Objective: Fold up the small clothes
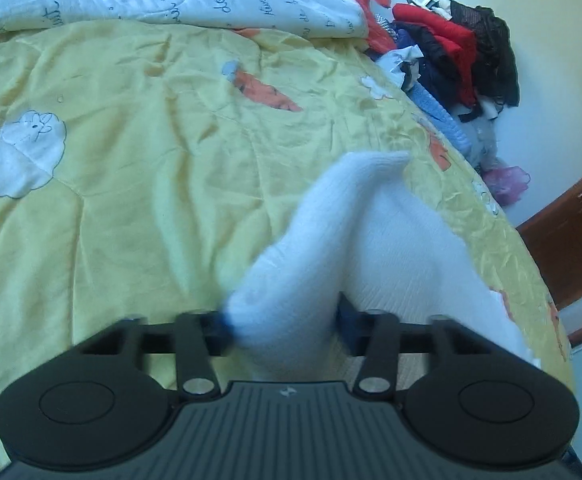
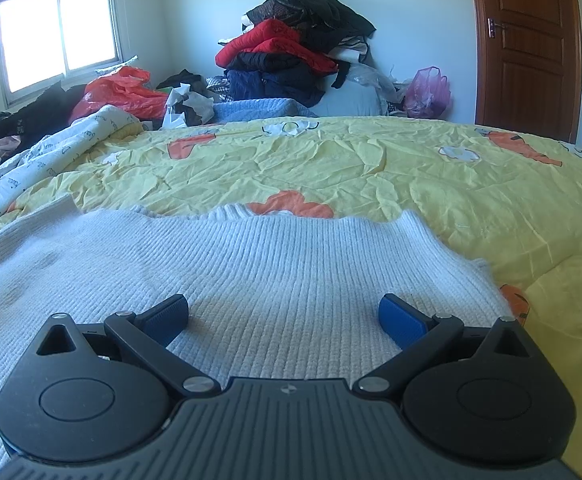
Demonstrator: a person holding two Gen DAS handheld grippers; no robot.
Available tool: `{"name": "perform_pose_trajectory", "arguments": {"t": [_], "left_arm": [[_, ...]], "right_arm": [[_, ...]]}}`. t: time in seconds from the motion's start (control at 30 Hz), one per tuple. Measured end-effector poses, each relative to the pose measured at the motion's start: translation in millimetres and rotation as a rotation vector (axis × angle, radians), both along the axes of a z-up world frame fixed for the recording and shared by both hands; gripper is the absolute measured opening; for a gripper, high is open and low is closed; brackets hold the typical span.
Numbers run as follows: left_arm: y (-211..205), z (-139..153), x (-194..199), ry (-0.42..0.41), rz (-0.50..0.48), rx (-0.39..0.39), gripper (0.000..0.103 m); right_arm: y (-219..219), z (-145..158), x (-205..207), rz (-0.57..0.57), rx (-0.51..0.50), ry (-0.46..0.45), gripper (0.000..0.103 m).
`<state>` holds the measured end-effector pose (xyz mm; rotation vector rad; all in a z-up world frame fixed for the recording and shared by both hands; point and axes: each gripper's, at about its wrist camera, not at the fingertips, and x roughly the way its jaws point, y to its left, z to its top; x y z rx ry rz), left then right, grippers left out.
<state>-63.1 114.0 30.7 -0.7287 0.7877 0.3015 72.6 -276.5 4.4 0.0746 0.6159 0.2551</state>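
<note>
Our left gripper [image 1: 283, 322] is clenched on a raised fold of the white ribbed knit sweater [image 1: 331, 248]; the cloth bunches between its blue-padded fingers [image 1: 347, 316] and rises in a blurred peak above them. Its pads press into the knit on both sides. The rest of the garment falls away toward the right edge of the yellow quilted bedspread with sheep and carrot prints [image 1: 131, 184].

Our right gripper [image 2: 283, 316] hangs released over the sweater [image 2: 251, 264], its blue pads [image 2: 401, 318] spread wide with nothing between them but the flat knit beneath. In that view the sweater lies spread across the near part of the bedspread [image 2: 371, 168], its far hem wavy and reaching toward the middle of the bed, its right side stopping well short of the bed's right edge.

Along the far left side of the bed lies a white quilt printed with dark script [image 2: 51, 148]. Beyond the far edge we see a heap of red, black and navy clothes [image 2: 291, 52] against the pale wall, an orange-red plastic bag [image 2: 123, 92] near the window [image 2: 59, 40], a pink plastic bag [image 2: 429, 94], and a brown wooden door [image 2: 527, 44] at the right.
</note>
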Motion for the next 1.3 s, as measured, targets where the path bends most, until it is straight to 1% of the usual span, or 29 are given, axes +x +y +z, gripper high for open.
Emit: {"name": "perform_pose_trajectory", "arguments": {"t": [0.07, 0.17, 0.2, 0.23, 0.27, 0.33, 0.4, 0.43, 0.47, 0.5, 0.53, 0.57, 0.6, 0.63, 0.67, 0.7, 0.73, 0.8, 0.87, 0.93, 1.0, 1.03, 1.07, 1.1, 1.13, 1.17, 1.2, 1.23, 1.3], "left_arm": [[0.9, 1.0, 0.4, 0.006, -0.003, 0.001, 0.042], [-6.8, 5.7, -0.5, 0.006, -0.003, 0.055, 0.032], [-14.1, 10.6, -0.1, 0.007, -0.009, 0.102, 0.030], [-26.1, 17.9, 1.3, 0.006, -0.031, 0.181, 0.029], [-41.9, 26.7, 2.8, -0.007, -0.067, 0.279, 0.029], [-77.9, 42.5, 2.1, -0.065, -0.161, 0.437, 0.028], [-113.4, 51.5, -2.2, -0.128, -0.270, 0.558, 0.028], [-130.8, 52.5, -5.6, -0.155, -0.320, 0.618, 0.028], [-144.5, 50.8, -8.0, -0.175, -0.358, 0.660, 0.028], [-156.0, 46.4, -9.8, -0.185, -0.393, 0.694, 0.028], [-164.9, 40.8, -11.1, -0.182, -0.419, 0.728, 0.028], [-171.8, 35.2, -12.7, -0.179, -0.436, 0.766, 0.028], [-177.0, 30.9, -15.3, -0.186, -0.448, 0.807, 0.028], [-180.0, 27.9, -17.7, -0.191, -0.457, 0.839, 0.028], [-182.8, 26.8, -19.5, -0.194, -0.463, 0.857, 0.028], [-182.2, 25.7, -21.0, -0.199, -0.466, 0.864, 0.028], [-181.3, 24.7, -20.5, -0.201, -0.468, 0.865, 0.028], [-178.7, 25.7, -21.0, -0.201, -0.472, 0.861, 0.028], [-176.8, 26.1, -21.7, -0.205, -0.478, 0.858, 0.028], [-178.4, 24.6, -23.7, -0.210, -0.490, 0.873, 0.028], [-182.4, 21.8, -24.8, -0.215, -0.507, 0.899, 0.028], [-183.9, 19.9, -24.9, -0.217, -0.517, 0.916, 0.028], [-185.0, 18.5, -25.3, -0.219, -0.523, 0.928, 0.028], [-185.4, 17.6, -25.0, -0.221, -0.527, 0.934, 0.028], [-186.4, 16.7, -24.9, -0.220, -0.531, 0.941, 0.028], [-187.2, 16.2, -24.4, -0.219, -0.535, 0.950, 0.028], [-188.0, 16.3, -24.3, -0.217, -0.537, 0.959, 0.028], [-188.1, 17.1, -24.3, -0.215, -0.541, 0.963, 0.028], [-188.6, 22.5, -26.3, -0.225, -0.547, 0.962, 0.028]], "right_arm": [[-0.7, -0.3, 0.3, -0.001, 0.003, -0.001, 0.101], [-0.8, 0.1, -0.1, 0.000, 0.006, -0.002, 0.101], [-1.2, 0.1, -0.2, 0.000, 0.009, -0.002, 0.101], [-1.0, 0.6, -0.7, -0.001, 0.011, -0.003, 0.101], [-0.8, 1.4, -1.3, -0.001, 0.011, -0.002, 0.101], [-0.6, 2.7, 0.2, 0.001, 0.007, 0.012, 0.101], [0.5, 12.8, 5.3, -0.010, 0.016, 0.053, 0.099], [-0.5, 22.5, 8.4, -0.022, 0.066, 0.074, 0.095], [-2.0, 32.5, 11.5, -0.010, 0.147, 0.090, 0.095], [-3.0, 43.5, 15.4, 0.021, 0.254, 0.113, 0.095], [-1.1, 53.5, 21.6, 0.061, 0.366, 0.155, 0.098], [5.0, 60.0, 30.3, 0.113, 0.459, 0.219, 0.102], [14.6, 62.9, 40.2, 0.175, 0.526, 0.296, 0.102], [30.5, 63.2, 51.9, 0.245, 0.571, 0.387, 0.101], [44.9, 61.8, 60.4, 0.288, 0.580, 0.447, 0.101], [61.8, 59.5, 68.7, 0.323, 0.565, 0.498, 0.101], [80.0, 55.9, 76.8, 0.349, 0.528, 0.538, 0.101], [113.7, 49.0, 89.3, 0.345, 0.437, 0.587, 0.098], [140.6, 44.4, 97.5, 0.364, 0.401, 0.631, 0.096], [166.9, 45.8, 101.6, 0.399, 0.359, 0.644, 0.096], [194.2, 52.3, 103.6, 0.437, 0.258, 0.609, 0.096], [206.7, 54.7, 105.0, 0.445, 0.190, 0.587, 0.093], [215.0, 56.9, 107.7, 0.447, 0.134, 0.565, 0.088], [223.9, 58.4, 110.0, 0.453, 0.077, 0.545, 0.086], [232.1, 58.9, 112.0, 0.465, 0.024, 0.527, 0.077], [235.5, 58.0, 112.5, 0.485, -0.017, 0.494, 0.057], [235.2, 58.2, 111.5, 0.525, -0.051, 0.460, 0.043], [234.8, 59.0, 109.9, 0.562, -0.074, 0.437, 0.035], [223.9, 66.0, 107.8, 0.600, -0.072, 0.383, 0.033]]}}
